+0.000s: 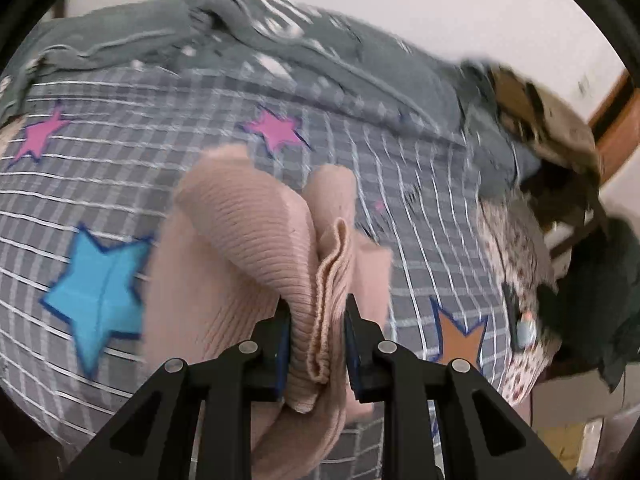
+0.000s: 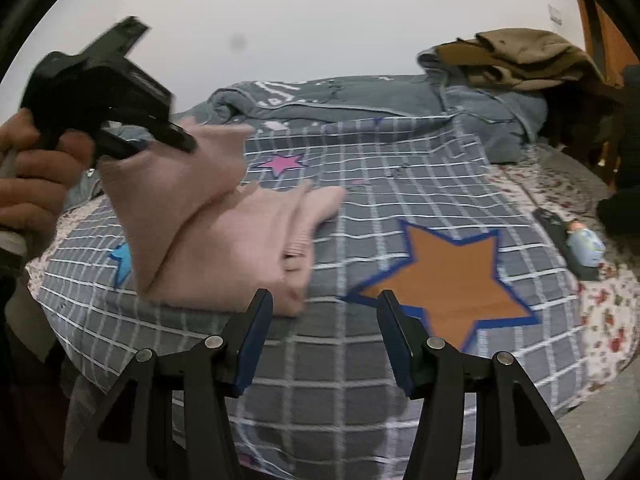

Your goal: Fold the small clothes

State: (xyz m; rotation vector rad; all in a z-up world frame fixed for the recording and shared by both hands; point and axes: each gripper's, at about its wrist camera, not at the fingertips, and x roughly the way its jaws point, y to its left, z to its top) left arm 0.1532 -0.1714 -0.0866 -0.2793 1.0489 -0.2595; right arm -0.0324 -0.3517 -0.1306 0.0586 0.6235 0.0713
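Note:
A pink ribbed knit garment (image 1: 248,248) hangs bunched in my left gripper (image 1: 316,304), whose blue pads pinch a gathered fold of its hem. In the right wrist view a hand (image 2: 36,176) holds that left gripper (image 2: 156,144) up at the left. It lifts one end of the pink garment (image 2: 224,236), while the other end trails on the bed. My right gripper (image 2: 324,300) hovers open just in front of the garment's lower edge, with nothing between its fingers.
The bed is covered by a grey checked sheet (image 2: 400,200) with an orange star (image 2: 452,284), pink stars and a blue star (image 1: 96,292). A rumpled blue-grey duvet (image 2: 360,100) lies behind, a brown clothes heap (image 2: 520,56) far right, a small doll (image 2: 584,244) on floral bedding.

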